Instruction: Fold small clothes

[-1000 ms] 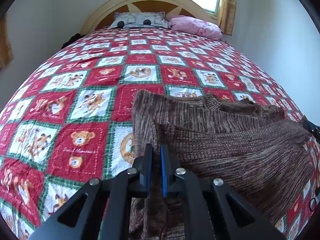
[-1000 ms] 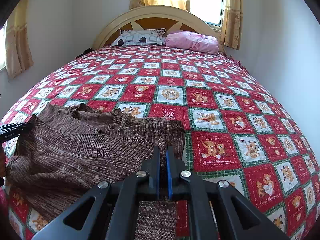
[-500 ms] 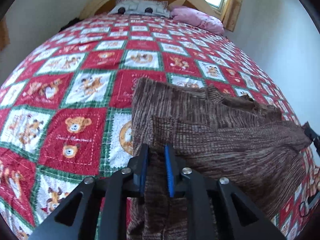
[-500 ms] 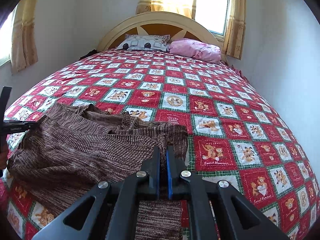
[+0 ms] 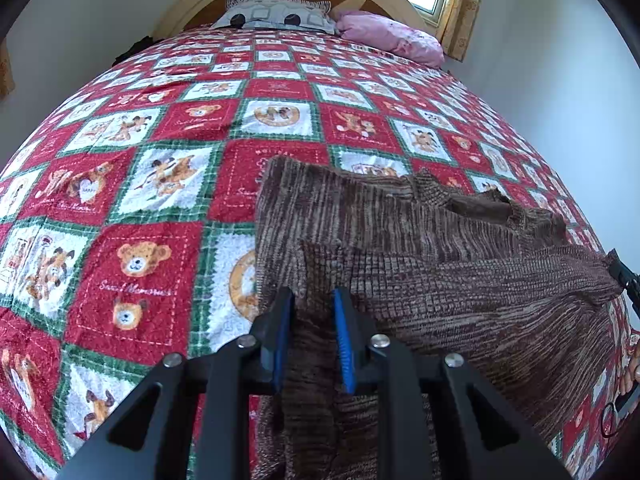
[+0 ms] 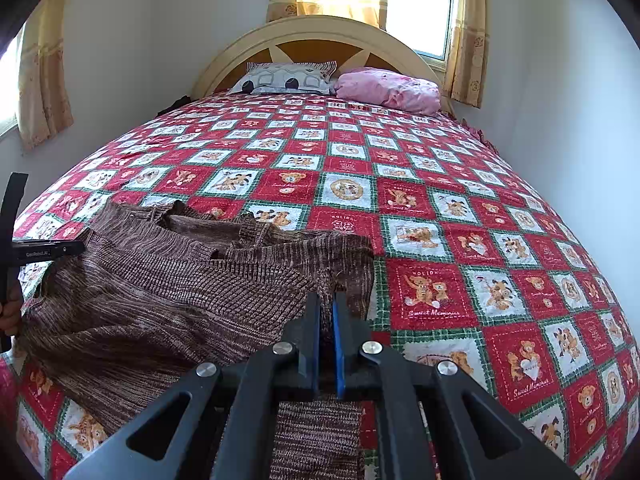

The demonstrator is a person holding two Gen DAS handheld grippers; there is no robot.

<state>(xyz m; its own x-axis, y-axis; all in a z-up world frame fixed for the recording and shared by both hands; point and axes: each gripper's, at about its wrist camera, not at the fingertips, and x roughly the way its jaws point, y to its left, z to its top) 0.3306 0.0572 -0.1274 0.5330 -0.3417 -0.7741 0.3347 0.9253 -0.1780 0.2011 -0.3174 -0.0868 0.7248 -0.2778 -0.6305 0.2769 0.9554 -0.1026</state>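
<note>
A brown knitted sweater (image 5: 420, 248) lies on the bed, its lower part folded up over the body; it also shows in the right wrist view (image 6: 168, 292). My left gripper (image 5: 312, 300) is open at the sweater's left folded edge, with fabric loose between the jaws. My right gripper (image 6: 327, 300) is shut on the sweater's right folded edge. The left gripper's body (image 6: 44, 249) shows at the far left of the right wrist view.
The bed has a red, white and green teddy-bear quilt (image 6: 440, 216). A patterned pillow (image 6: 288, 78) and a pink pillow (image 6: 388, 88) lie by the curved headboard (image 6: 316, 36). Walls stand close on both sides, and a curtained window (image 6: 420, 0) is behind.
My left gripper's jaws have opened, releasing the sweater edge they pinched. My right gripper stays shut on the fabric. Both views have tilted upward.
</note>
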